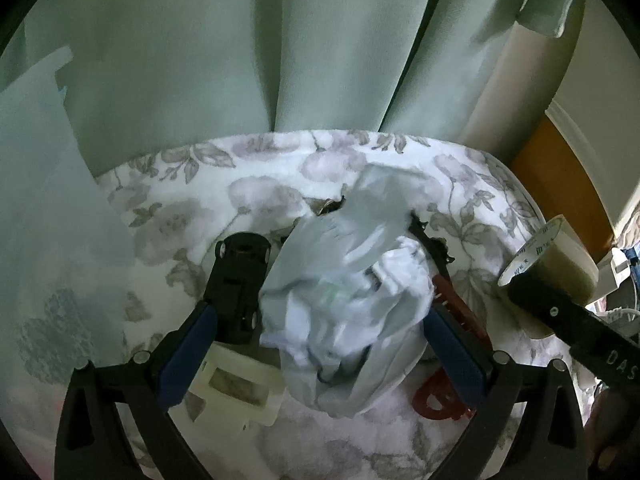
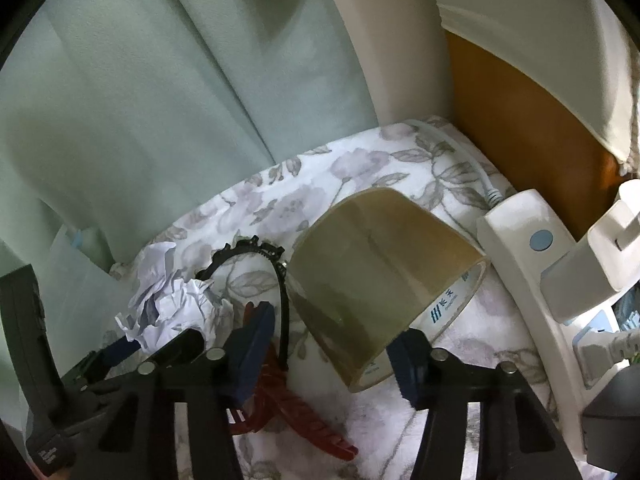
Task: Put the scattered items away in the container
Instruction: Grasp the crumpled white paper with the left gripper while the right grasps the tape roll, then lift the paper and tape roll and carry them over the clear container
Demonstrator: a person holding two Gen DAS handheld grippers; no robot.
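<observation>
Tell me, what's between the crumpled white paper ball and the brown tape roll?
Between paper ball and tape roll lie a black toothed plastic headband and a red plastic claw clip, in the right wrist view.

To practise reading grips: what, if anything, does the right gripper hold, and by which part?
It cannot be told. The tape roll sits between the right gripper fingers with one pad at its printed end face, but the other pad seems apart.

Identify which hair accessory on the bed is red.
The claw clip: red, chunky and toothed, lying on the floral blanket. The other accessory, the headband, is a thin black arc beside the tape roll.
</observation>
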